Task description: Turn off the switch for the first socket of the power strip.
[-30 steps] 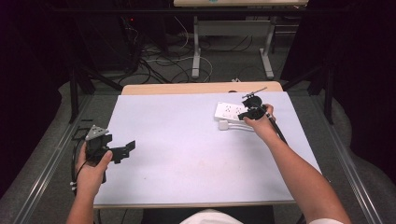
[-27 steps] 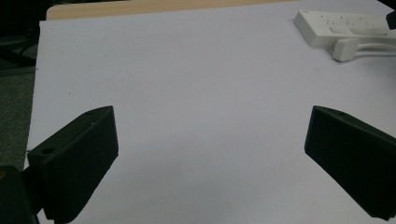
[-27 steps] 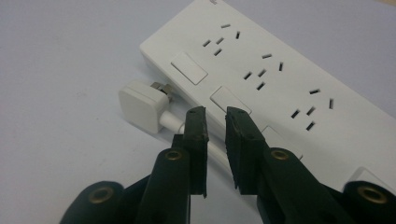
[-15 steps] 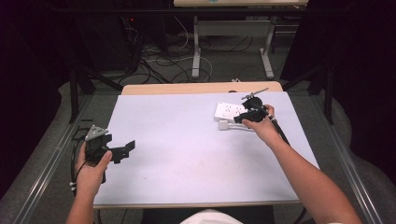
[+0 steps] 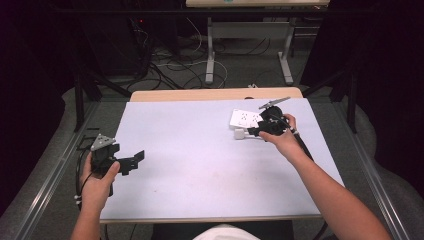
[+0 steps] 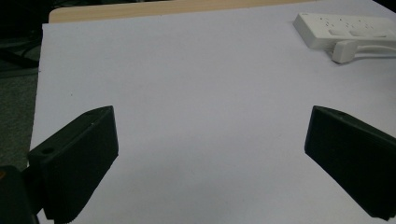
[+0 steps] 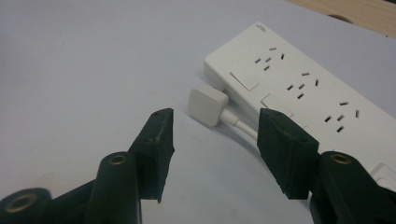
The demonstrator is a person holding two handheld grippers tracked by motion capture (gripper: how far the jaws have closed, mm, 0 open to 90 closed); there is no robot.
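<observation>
Right gripper (image 7: 212, 140) just opening, nothing held, clear of plug (image 7: 207, 105) beside power strip (image 7: 299, 88); left gripper (image 6: 210, 154) parked wide open.

A pale lavender-white tabletop (image 5: 200, 165) spreads across the middle, with a strip of bare light wood (image 5: 200, 94) along its far edge. Beyond it, on grey floor (image 5: 250, 70), lie tangled dark cables (image 5: 165, 75) (far left), and the white legs of another table (image 5: 210, 55) stand upright.
</observation>
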